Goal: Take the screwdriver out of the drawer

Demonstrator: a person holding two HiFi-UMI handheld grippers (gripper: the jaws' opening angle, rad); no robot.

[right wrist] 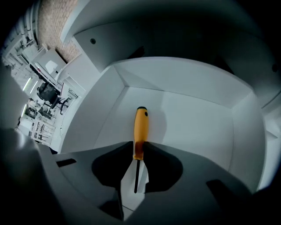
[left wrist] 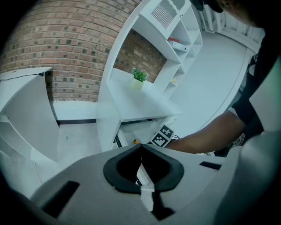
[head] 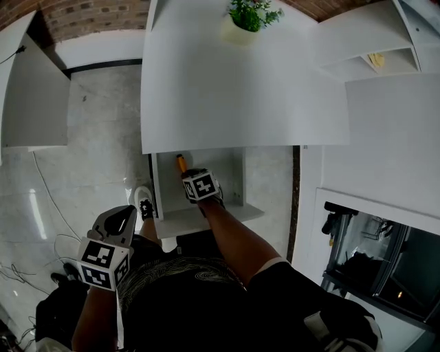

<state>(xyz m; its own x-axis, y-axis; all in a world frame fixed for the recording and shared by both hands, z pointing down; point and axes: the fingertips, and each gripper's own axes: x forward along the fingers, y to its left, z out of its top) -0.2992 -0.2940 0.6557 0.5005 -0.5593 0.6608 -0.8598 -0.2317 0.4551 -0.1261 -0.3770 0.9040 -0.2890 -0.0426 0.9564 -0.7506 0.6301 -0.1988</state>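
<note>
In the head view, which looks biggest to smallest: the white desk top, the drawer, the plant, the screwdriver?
Biggest first:
desk top
drawer
plant
screwdriver, which shows only partly
The plant sits nearer the camera.

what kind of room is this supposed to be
Probably a home-office or study setup, perhaps staged: a white desk with an open drawer, a potted plant on it, white shelves and a brick wall.

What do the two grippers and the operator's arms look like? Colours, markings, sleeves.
Left gripper and right gripper: grey moulded bodies with black pads lining the jaws. Each carries a white cube with black square markers: left cube, right cube. The person's right arm has a black short sleeve, with the forearm bare.
</note>
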